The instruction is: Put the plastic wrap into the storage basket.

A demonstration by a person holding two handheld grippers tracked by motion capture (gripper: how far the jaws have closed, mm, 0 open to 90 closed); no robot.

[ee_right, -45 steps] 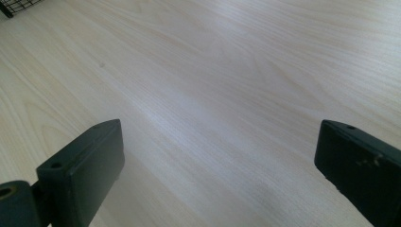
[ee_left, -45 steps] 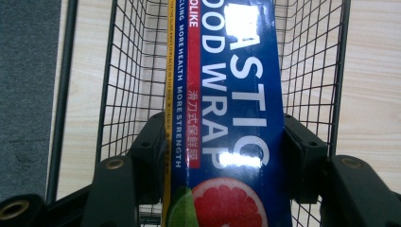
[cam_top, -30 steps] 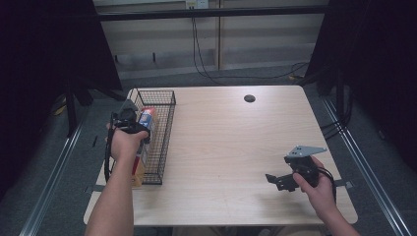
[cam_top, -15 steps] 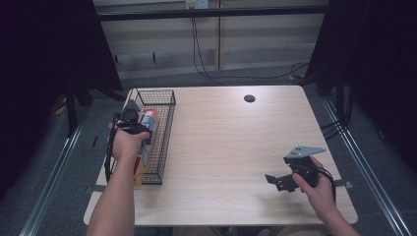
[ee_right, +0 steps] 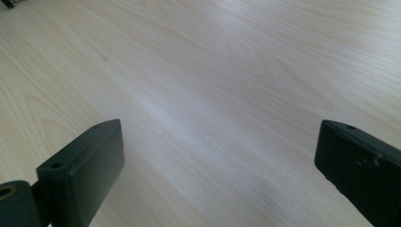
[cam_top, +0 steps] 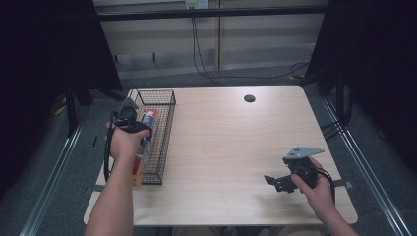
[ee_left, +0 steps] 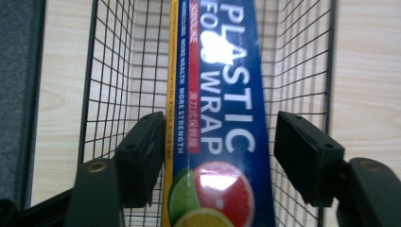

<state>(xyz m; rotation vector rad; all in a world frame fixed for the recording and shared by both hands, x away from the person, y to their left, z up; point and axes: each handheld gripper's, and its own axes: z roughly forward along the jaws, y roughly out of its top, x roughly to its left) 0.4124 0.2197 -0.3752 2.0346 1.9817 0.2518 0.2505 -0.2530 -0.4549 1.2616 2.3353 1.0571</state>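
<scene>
1. My left gripper (ee_left: 215,156) is over the wire basket (cam_top: 164,129) at the table's (cam_top: 236,147) left edge, pointing down into it.
2. Its jaws have just been opening. The box (ee_left: 217,118) sits between them: left pad looks right up against the yellow edge, right pad clearly apart w/ a gap. So it's let go, not clamped.
3. Box reads "PLASTIC FOOD WRAP" in big white letters on dark blue. The middle word is partly lost in glare.
4. Narrow side strip has small white text, "MORE STRENGTH" readable, plus a red band w/ Chinese characters too small to read.
5. Bottom of the box face shows citrus pics: red grapefruit slice, green lime, bit of orange. Glossy cardboard, long thin shape, yellow along one edge.
6. The box lies lengthwise inside the basket, which is black thin-wire grid, rectangular, w/ pale wood showing through the mesh.
7. My right gripper (cam_top: 280,181) is near the table's front right corner, well apart from the basket. Jaws stand wide, nothing between them, just bare light wood-grain top.
8. Grey three-cornered plate (cam_top: 305,151) on top of the right gripper; pads are matte black blocks.
</scene>
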